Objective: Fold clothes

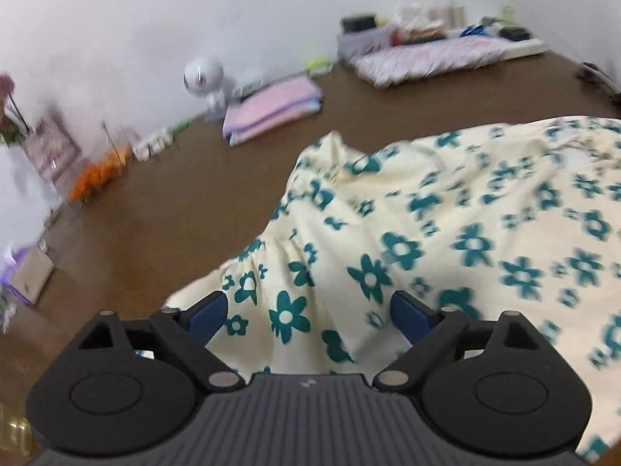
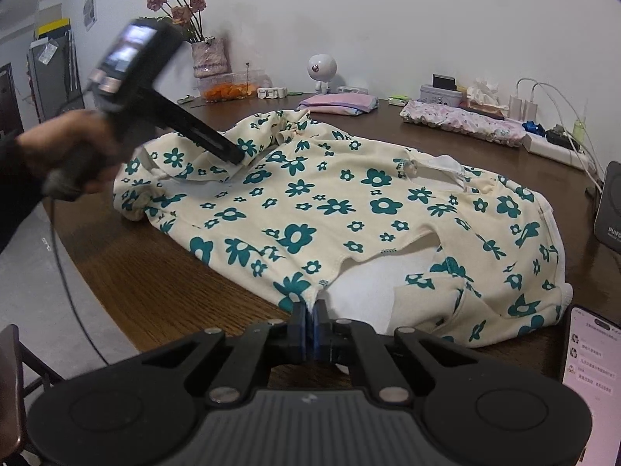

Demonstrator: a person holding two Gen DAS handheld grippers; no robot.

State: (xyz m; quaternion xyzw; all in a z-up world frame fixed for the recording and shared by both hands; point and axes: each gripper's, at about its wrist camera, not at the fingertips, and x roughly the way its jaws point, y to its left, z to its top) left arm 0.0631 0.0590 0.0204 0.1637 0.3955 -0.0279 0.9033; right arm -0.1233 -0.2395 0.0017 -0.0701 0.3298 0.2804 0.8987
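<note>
Two grippers are working on one flowered garment [image 2: 310,209], which is lying spread across the brown tabletop [image 2: 147,279] with its near hem toward the right-hand camera. The right gripper [image 2: 309,322] is pinching that near hem with its jaws pressed together on the cloth, probably to pin one corner so the fabric is not sliding while the other side is being handled. The left gripper [image 1: 308,314] is hanging just above the far, gathered end of the garment with its jaws spread wide and nothing between them; in the right wrist view its tips are reaching down to a rumpled fold there, though whether they are touching the cloth is hard to tell through the blur. That wide opening suits taking a thick bunch of fabric. A pink folded stack [image 2: 337,101] is sitting near the wall, well apart from the work, likely as the finished pile.
</note>
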